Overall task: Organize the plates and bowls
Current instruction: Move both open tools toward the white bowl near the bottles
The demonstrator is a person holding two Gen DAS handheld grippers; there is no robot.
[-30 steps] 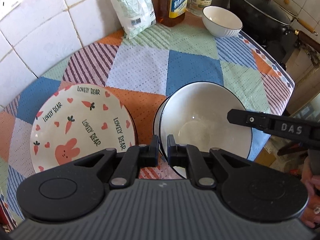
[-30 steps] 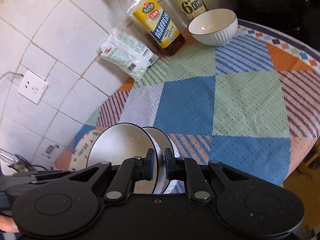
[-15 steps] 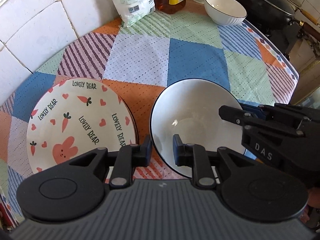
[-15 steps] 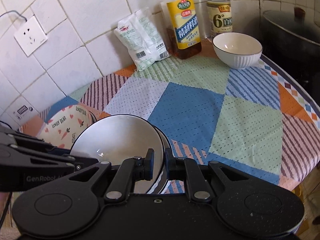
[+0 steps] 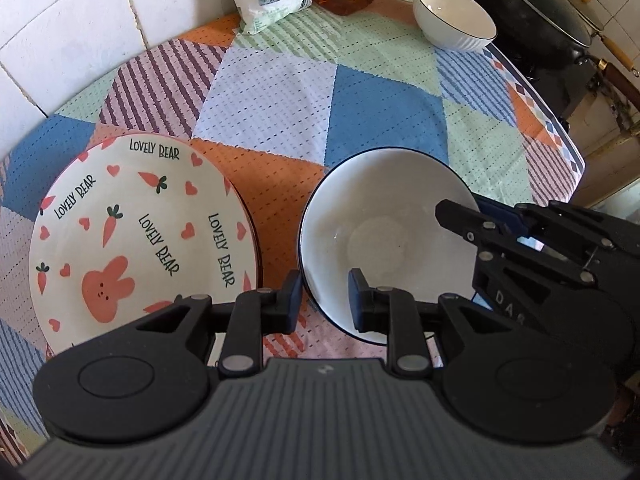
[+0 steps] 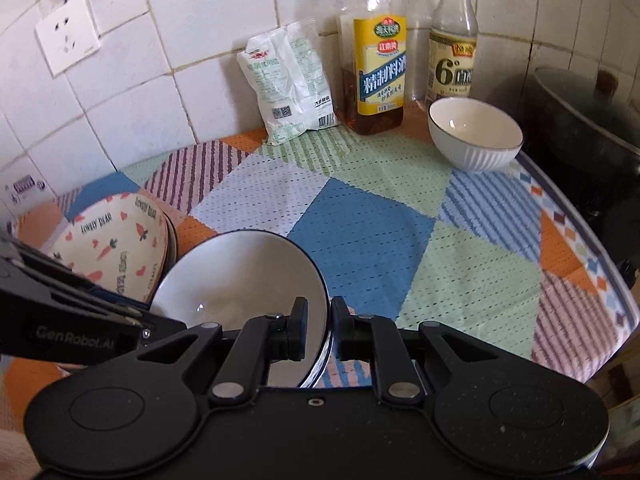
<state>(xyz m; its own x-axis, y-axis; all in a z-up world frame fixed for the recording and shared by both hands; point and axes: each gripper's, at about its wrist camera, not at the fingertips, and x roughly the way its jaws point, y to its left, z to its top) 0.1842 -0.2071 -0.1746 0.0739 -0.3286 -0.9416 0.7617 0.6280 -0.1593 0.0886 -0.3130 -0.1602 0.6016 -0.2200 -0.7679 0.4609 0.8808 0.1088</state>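
Note:
A white bowl with a dark rim [image 5: 384, 236] sits on the patchwork tablecloth, also in the right wrist view [image 6: 244, 280]. My right gripper [image 6: 319, 330] is shut on its right rim; it shows in the left wrist view [image 5: 520, 240]. My left gripper [image 5: 324, 300] is open, its fingers either side of the bowl's near-left rim without clamping it. A "Lovely Bear" carrot plate [image 5: 136, 232] lies left of the bowl, on top of other plates [image 6: 120, 236]. A small ribbed white bowl [image 5: 454, 16] stands at the far right [image 6: 476, 136].
A white packet [image 6: 290, 84], an oil bottle [image 6: 374, 68] and a vinegar bottle [image 6: 454, 44] stand against the tiled wall. A black lidded pot [image 5: 532, 12] sits beyond the table's right edge. A wall socket [image 6: 66, 40] is at upper left.
My left gripper has opened and let go of the bowl's rim. The bowl has settled down level onto the one beneath. My right gripper keeps its hold on the rim.

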